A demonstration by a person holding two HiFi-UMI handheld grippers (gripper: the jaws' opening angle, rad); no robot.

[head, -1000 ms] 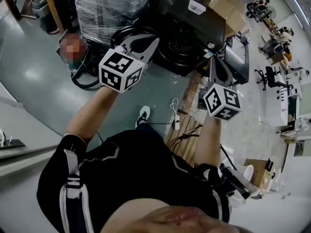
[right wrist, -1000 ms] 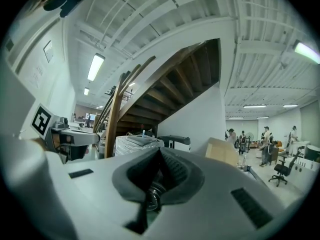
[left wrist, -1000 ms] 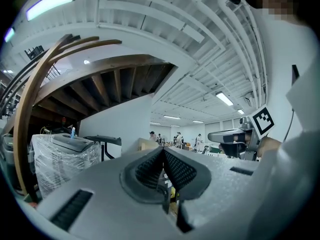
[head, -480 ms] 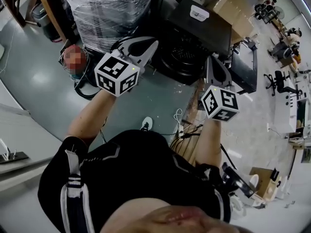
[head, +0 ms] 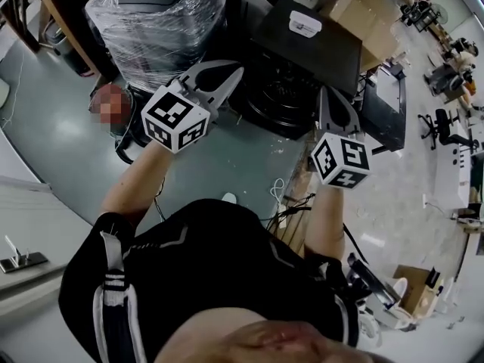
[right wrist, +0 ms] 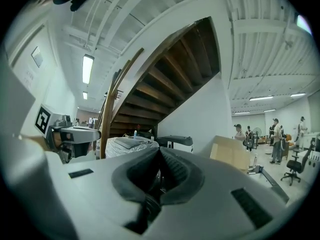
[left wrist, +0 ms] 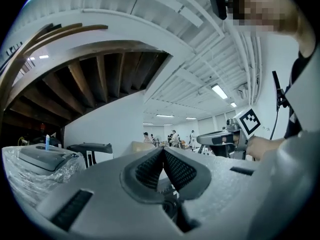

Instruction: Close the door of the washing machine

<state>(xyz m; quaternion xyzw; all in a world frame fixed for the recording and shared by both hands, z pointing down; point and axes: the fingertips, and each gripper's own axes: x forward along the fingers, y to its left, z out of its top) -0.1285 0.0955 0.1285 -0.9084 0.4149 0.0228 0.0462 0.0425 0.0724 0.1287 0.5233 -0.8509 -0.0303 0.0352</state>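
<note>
While both hands hold their tools level above the grey-green floor, the left gripper has its ribbed pads pressed together on nothing, and the right gripper is likewise pressed together and empty. Just beyond their tips stands the black washing machine, a round dark opening showing on its near side. Left of it sits a plastic-wrapped grey appliance; far right, a brown cardboard box.
</note>
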